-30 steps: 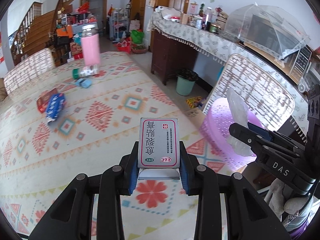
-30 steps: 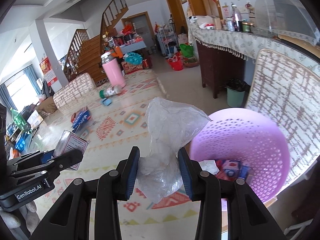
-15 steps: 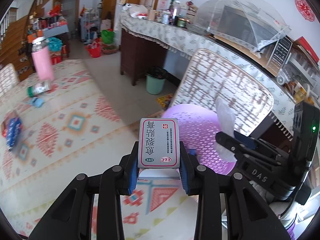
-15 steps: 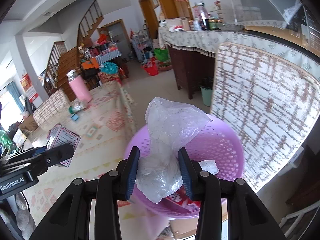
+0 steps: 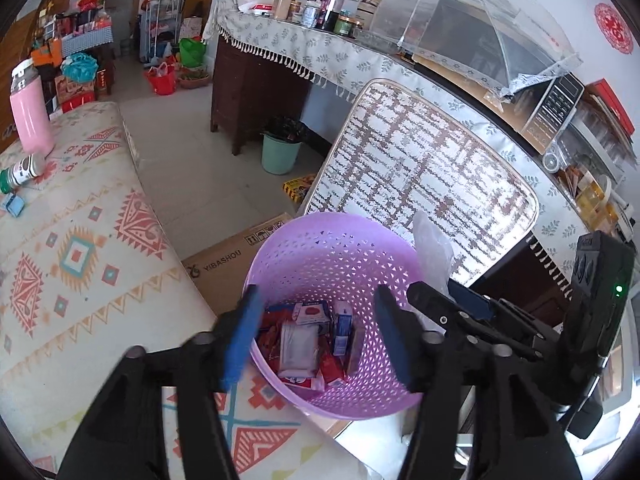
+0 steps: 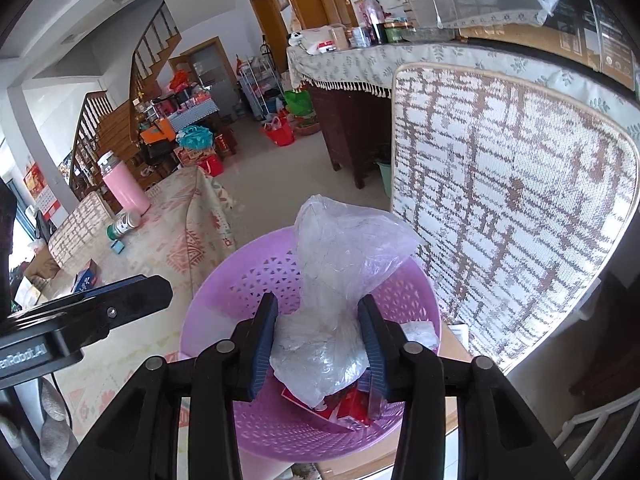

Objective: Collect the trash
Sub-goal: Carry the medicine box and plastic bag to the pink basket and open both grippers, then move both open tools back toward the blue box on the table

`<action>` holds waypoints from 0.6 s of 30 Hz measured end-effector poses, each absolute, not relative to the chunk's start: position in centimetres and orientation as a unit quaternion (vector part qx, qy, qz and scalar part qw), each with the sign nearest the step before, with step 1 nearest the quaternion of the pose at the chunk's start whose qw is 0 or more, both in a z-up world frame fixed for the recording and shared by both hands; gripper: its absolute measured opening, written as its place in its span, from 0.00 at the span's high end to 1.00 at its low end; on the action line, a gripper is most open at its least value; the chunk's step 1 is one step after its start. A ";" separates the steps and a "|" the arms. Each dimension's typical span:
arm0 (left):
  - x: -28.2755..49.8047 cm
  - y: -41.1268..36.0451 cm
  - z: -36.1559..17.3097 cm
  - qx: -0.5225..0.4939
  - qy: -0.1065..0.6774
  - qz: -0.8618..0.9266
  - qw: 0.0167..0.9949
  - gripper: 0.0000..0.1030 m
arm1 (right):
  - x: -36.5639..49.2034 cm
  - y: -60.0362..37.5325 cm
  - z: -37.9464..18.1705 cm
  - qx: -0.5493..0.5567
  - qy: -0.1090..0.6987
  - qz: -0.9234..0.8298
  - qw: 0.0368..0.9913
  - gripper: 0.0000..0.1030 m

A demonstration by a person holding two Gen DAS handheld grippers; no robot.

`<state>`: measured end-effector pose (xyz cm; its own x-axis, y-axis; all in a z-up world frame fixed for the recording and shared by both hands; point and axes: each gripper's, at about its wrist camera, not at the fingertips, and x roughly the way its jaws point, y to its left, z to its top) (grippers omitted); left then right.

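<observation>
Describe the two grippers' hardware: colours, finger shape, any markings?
Both are black plastic linkage frames with round silver pivot pins. The left gripper and right gripper each carry two flat blue pads, ribbed on the right one. The left's body bears white "GenRobot.AI" lettering. The right's rear housing shows a lit green LED. No sleeves are visible.

Bright daylit room, pale tiled floor [image 5: 180, 152]. Dark wood sideboard [image 5: 256, 96] at 12 o'clock with a fringed leaf-print cloth [image 5: 320, 48], mesh food cover [image 5: 472, 28] at 1, wooden staircase [image 6: 116, 120] at 10, woven-pattern chair back [image 5: 420, 176] right of centre.
</observation>
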<state>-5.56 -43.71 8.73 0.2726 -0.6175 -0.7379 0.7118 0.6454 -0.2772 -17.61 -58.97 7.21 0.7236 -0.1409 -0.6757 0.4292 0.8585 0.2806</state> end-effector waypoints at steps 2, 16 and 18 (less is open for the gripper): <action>-5.6 -43.7 8.6 0.058 0.435 -0.419 0.795 0.42 | -17.5 -59.6 6.8 0.226 0.340 -0.163 0.898 0.51; -5.7 -38.1 9.4 0.065 0.423 -0.382 0.819 0.39 | -16.7 -58.8 6.4 0.234 0.349 -0.163 0.893 0.50; -5.7 -36.9 9.8 0.063 0.418 -0.376 0.825 0.37 | -16.5 -58.1 6.7 0.231 0.348 -0.161 0.894 0.49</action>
<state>-5.71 -36.87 9.77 0.3675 -0.5675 -0.7368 0.6727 0.7093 -0.2108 -16.50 -58.15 6.71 0.7058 -0.1270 -0.6969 0.4482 0.8419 0.3005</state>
